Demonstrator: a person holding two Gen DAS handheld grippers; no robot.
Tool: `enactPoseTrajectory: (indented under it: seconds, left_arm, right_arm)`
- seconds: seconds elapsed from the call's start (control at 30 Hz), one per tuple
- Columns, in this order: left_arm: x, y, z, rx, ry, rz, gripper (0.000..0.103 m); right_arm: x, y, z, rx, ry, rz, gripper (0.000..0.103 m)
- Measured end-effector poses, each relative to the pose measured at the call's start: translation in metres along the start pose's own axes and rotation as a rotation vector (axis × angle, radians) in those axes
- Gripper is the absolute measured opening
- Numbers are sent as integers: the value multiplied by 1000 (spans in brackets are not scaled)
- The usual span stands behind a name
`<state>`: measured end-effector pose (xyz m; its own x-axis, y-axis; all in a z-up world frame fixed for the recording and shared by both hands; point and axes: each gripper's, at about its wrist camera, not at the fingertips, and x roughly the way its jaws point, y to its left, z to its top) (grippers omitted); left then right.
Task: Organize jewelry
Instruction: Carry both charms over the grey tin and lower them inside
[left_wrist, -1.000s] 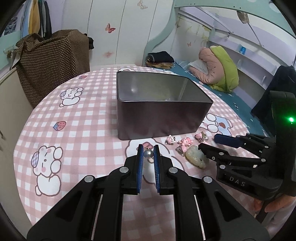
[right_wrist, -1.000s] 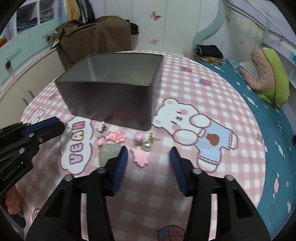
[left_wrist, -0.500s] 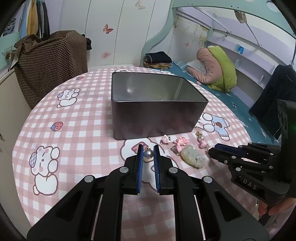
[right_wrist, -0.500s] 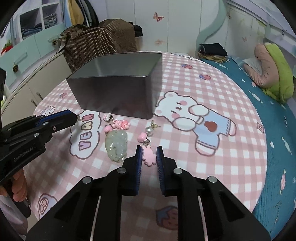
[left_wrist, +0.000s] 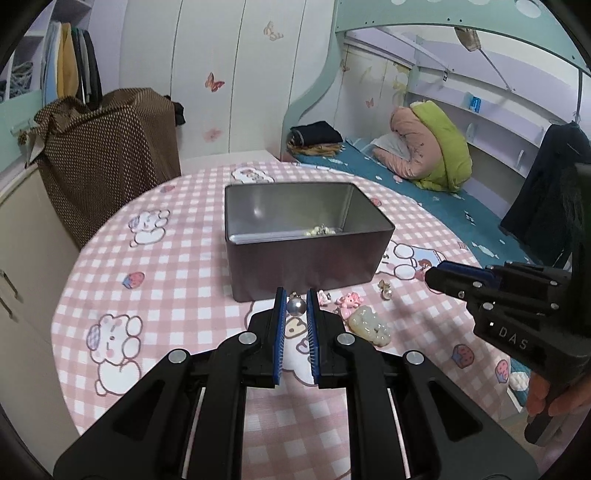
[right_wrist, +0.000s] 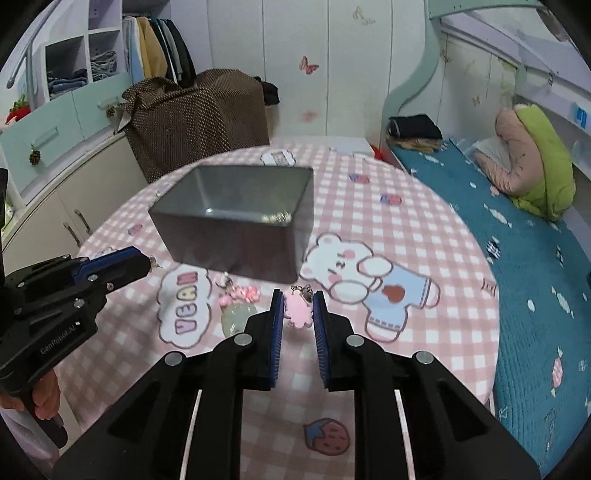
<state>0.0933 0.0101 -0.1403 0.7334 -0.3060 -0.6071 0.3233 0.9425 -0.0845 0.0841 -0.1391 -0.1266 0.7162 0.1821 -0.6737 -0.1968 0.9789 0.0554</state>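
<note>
Left wrist view: the left claw (left_wrist: 296, 307) pinches a silver bead (left_wrist: 296, 306) between its blue pads, just near of the grey metal tin (left_wrist: 306, 258) that stands mid-table (left_wrist: 177, 295) on the pink checked cloth. To the right of the bead lie a small pink charm (left_wrist: 349, 301), a pale jade-like piece (left_wrist: 370, 326) and a pearl charm (left_wrist: 386, 290), with the right claw's (right_wrist: 298, 308) dark body reaching in from the right edge over them. Right wrist view: that claw grips a pink flower-shaped charm (right_wrist: 297, 311), with the tin's near wall directly beyond it. Half a second ago both claws sat lower and closer to the trinkets; now they are raised, the flower charm is off the cloth, and the tin's inside shows more. A few pale beads (left_wrist: 319, 231) glint on the tin's floor, too small to identify. Whether the flower charm's metal clasp is also clamped cannot be told. A bed (right_wrist: 517, 229) lies far right.
</note>
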Motion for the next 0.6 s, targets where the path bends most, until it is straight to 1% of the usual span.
enactPoseTrajectory:
  seconds: [0.23,0.33,0.47,0.6]
  left_arm:
    - [-11,-4,6,5,-26,-4,12]
    - [-16,-4,10,-16,-29,-24,12]
    - [-20,-5,19,-9,-49,-10,12]
    - [-20,-9,28,22,-70,22,12]
  right_arm:
    - [-4,4,10,-7,-28,9,15]
    - [-6,6,15,-7,-44,13,15]
    - [-9,8,23,-9,-64,16,16]
    - [-10,9,33,-7,-86,26,16]
